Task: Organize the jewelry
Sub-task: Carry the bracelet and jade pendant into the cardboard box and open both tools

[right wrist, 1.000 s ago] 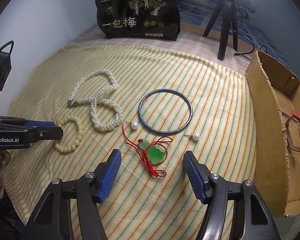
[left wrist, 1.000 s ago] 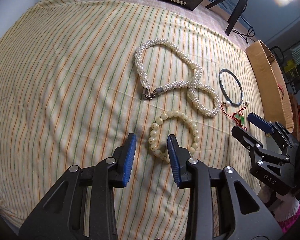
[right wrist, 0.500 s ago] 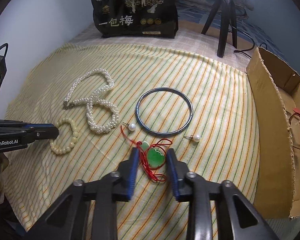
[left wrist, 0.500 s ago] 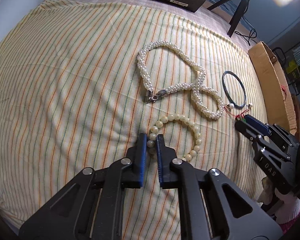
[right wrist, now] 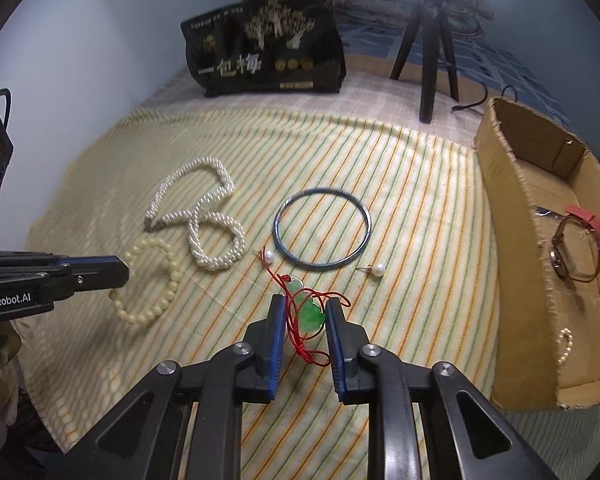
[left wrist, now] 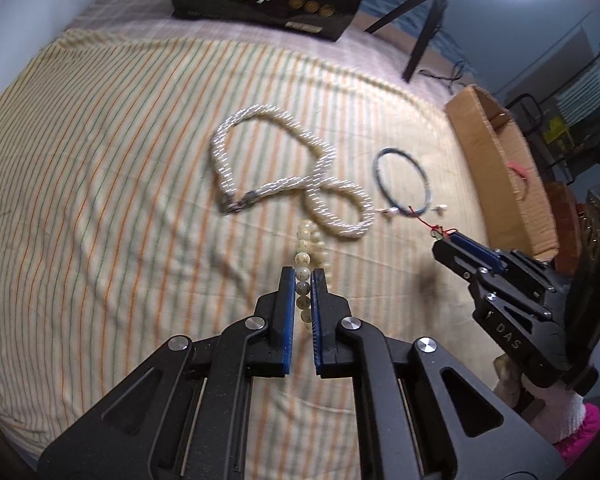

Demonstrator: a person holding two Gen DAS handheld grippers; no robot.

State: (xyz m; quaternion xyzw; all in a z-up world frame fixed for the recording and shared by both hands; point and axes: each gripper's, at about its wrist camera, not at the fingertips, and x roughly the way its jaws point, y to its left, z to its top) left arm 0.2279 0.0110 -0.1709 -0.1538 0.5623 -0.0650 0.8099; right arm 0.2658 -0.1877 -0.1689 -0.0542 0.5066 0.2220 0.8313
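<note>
My left gripper (left wrist: pixel 303 276) pinches the bead bracelet (left wrist: pixel 306 246); my right gripper (right wrist: pixel 303 314) (jaws closing) clamps the jade pendant (right wrist: pixel 310 314).

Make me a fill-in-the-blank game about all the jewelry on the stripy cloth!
1. The left gripper is shut on the cream bead ____.
2. The pendant between the right gripper's closing jaws is the colour ____.
3. The watch lies inside the cardboard ____.
4. The blue bangle lies between two pearl ____.

Missing words: bracelet; green; box; earrings
</note>
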